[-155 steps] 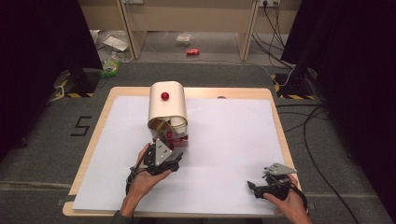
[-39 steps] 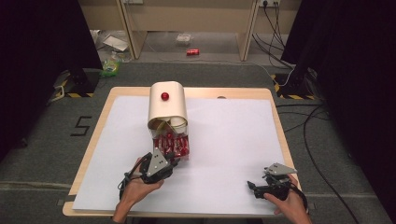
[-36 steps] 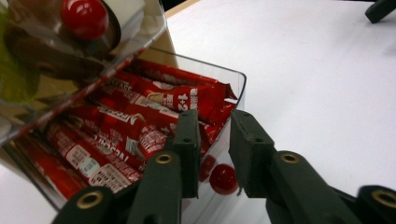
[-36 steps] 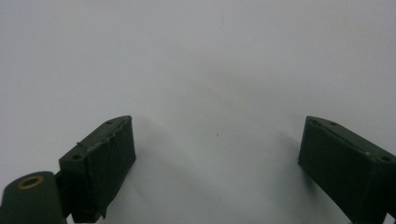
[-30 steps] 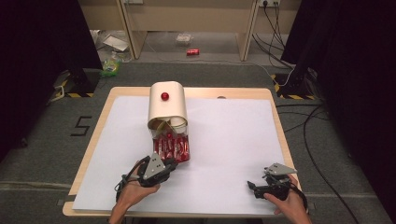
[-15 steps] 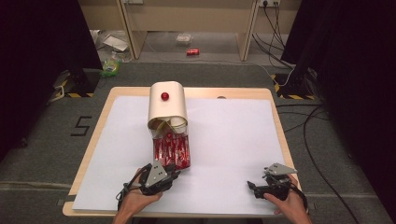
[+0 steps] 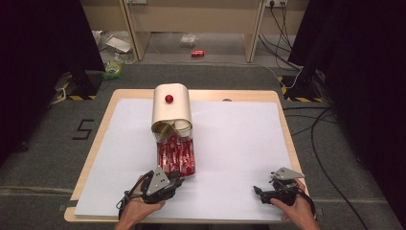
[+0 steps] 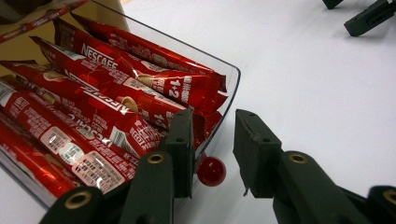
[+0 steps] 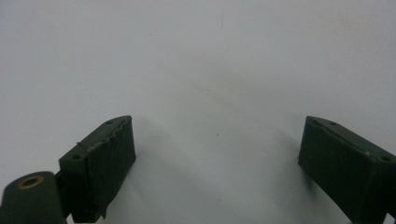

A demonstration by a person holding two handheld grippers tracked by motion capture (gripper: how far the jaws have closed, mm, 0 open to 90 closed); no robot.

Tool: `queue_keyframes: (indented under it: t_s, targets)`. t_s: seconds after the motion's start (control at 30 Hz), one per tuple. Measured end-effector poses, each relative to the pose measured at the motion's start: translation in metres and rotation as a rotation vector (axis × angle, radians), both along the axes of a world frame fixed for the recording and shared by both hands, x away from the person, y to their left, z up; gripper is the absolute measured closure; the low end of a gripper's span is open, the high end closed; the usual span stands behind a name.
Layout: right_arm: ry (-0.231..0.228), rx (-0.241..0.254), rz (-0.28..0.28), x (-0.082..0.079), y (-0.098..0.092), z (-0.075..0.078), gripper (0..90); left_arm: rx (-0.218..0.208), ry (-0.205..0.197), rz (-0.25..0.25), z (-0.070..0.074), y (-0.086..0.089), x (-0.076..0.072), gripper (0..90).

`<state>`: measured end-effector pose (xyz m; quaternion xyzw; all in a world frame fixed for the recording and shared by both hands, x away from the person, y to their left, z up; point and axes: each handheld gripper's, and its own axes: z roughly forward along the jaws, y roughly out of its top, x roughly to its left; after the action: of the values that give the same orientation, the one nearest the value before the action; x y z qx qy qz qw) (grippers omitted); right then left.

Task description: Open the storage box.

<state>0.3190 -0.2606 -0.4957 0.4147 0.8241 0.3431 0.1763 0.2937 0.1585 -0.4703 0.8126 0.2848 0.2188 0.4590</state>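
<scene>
2 grippers are on the white sheet (image 7: 239, 143) that covers the wooden table (image 7: 103, 120), both near the person's edge. The left gripper (image 7: 178, 181) sits right at the front of a clear plastic drawer (image 8: 229, 93), which stands pulled out of a cream, round-topped dispenser box (image 7: 171, 108) with a red knob (image 7: 168, 98) on its top. And the jaws have just been opening: in the left gripper view they stand a small way apart, with the drawer's own little red knob (image 8: 211, 171) in the gap between them, close by the left-hand pad and clear of the right-hand one. No squeeze on it that I can see, so the drawer is loose of the grip.

Inside the drawer lie red Nescafé 1+2 sachets (image 8: 107, 102), stacked lengthwise and overlapping, their ends up against the drawer's front wall. From the high view the drawer reaches out toward the person, its back end under the box's open mouth.

Over to the right gripper (image 7: 258, 190): well apart from the drawer, near the table's right front corner. Its jaws stand wide open in the right gripper view, nothing between them but bare white sheet. The right gripper's tips show far off at the top of the left gripper view too.
</scene>
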Motion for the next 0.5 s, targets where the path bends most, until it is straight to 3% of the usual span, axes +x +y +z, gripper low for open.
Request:
queue_keyframes:
  t_s: [0.3,0.43,0.5]
  targets:
    - [0.000,0.000,0.000,0.0000,0.0001,0.0000,11.2,0.002,0.014,0.004,0.0021,-0.0003,-0.0010,66.1]
    - [0.000,0.000,0.000,0.0001,0.0000,0.0000,11.2,0.029,0.025,0.008,0.0008,-0.0026,0.0004,56.6]
    - [0.000,0.000,0.000,0.0001,0.0000,0.0000,11.2,0.022,0.029,0.008,0.0006,-0.0031,0.0007,54.2]
